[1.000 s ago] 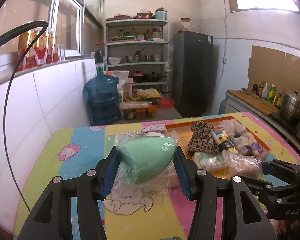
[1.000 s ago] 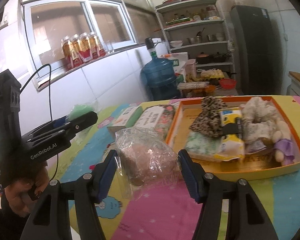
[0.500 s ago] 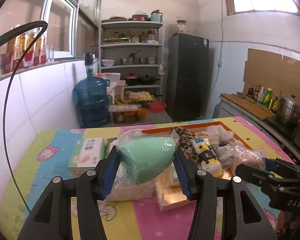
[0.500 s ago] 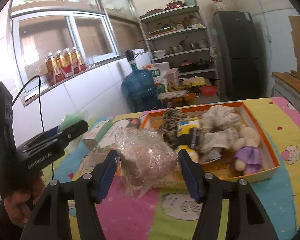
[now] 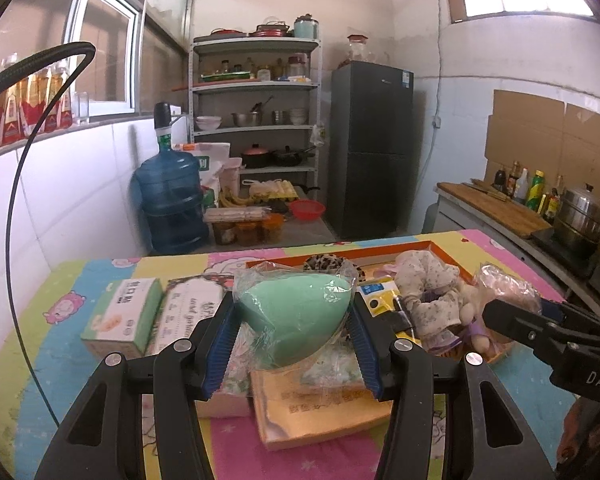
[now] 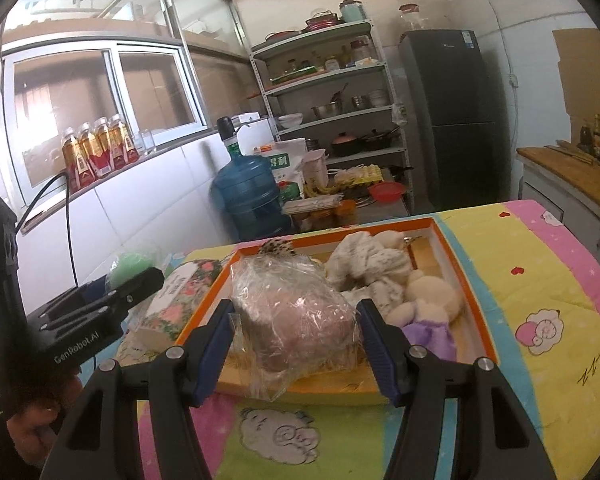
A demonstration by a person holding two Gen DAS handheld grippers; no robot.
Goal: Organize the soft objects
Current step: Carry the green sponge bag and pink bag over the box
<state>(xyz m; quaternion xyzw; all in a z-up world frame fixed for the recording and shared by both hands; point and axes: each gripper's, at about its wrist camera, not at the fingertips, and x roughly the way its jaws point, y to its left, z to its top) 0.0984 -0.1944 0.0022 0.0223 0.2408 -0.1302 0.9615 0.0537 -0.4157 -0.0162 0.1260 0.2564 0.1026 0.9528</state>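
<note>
My left gripper [image 5: 294, 344] is shut on a mint-green sponge in a clear wrapper [image 5: 296, 320] and holds it above the near left corner of the orange tray [image 5: 320, 428]. My right gripper [image 6: 298, 346] is shut on a pink-brown sponge in a clear bag [image 6: 296, 320], held over the tray's front edge [image 6: 332, 390]. In the tray lie a leopard-print scrunchie [image 5: 328, 262], a yellow-blue packet [image 5: 380, 300], a pale floral cloth [image 6: 364, 264] and a cream and purple plush toy [image 6: 428, 304]. The right gripper also shows in the left wrist view [image 5: 540, 328].
A green tissue box [image 5: 124, 314] and a floral tissue pack [image 6: 180, 292] lie left of the tray on the cartoon-print tablecloth [image 6: 540, 280]. Behind the table stand a blue water jug [image 5: 170, 204], a shelf rack [image 5: 256, 120], a dark fridge [image 5: 370, 148] and a counter [image 5: 500, 208].
Both grippers have carried their wrapped sponges forward and right, from over the bare tablecloth to over the tray. The tray and the tissue packs now lie closer beneath them.
</note>
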